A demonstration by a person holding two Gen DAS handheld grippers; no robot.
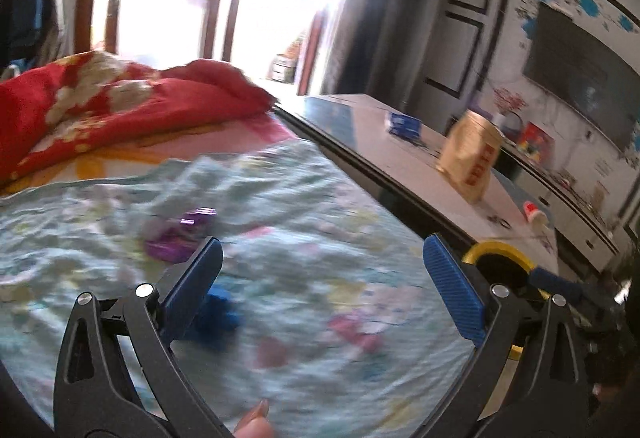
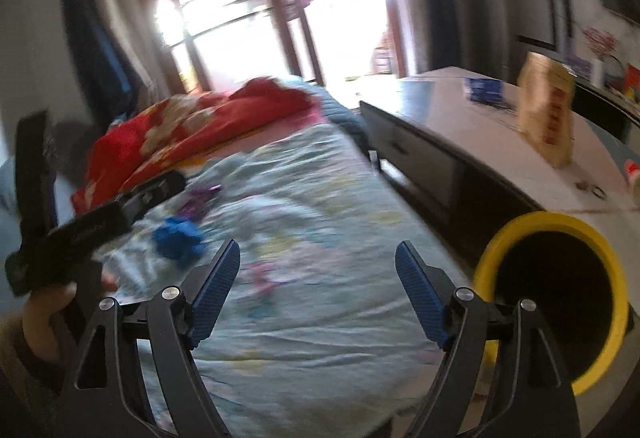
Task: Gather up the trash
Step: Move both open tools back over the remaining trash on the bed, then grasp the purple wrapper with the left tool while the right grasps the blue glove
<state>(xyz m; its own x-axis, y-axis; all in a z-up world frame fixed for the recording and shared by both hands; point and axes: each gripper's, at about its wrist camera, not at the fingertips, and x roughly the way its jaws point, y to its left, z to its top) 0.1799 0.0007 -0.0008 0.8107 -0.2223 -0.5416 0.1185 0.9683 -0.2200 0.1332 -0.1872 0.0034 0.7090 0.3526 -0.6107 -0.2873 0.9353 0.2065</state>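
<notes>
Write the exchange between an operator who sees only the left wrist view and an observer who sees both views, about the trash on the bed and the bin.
Operator: One of my fingers hides part of the blue crumpled piece. Is it lying free?
Observer: Yes. The right wrist view shows all of it, loose on the bedspread, with nothing on top.
Operator: The yellow bin is mostly behind my other finger. Is its mouth uncovered?
Observer: Yes. The right wrist view shows the whole rim beside the bed. The mouth is uncovered, but the inside is too dark to show any contents.
</notes>
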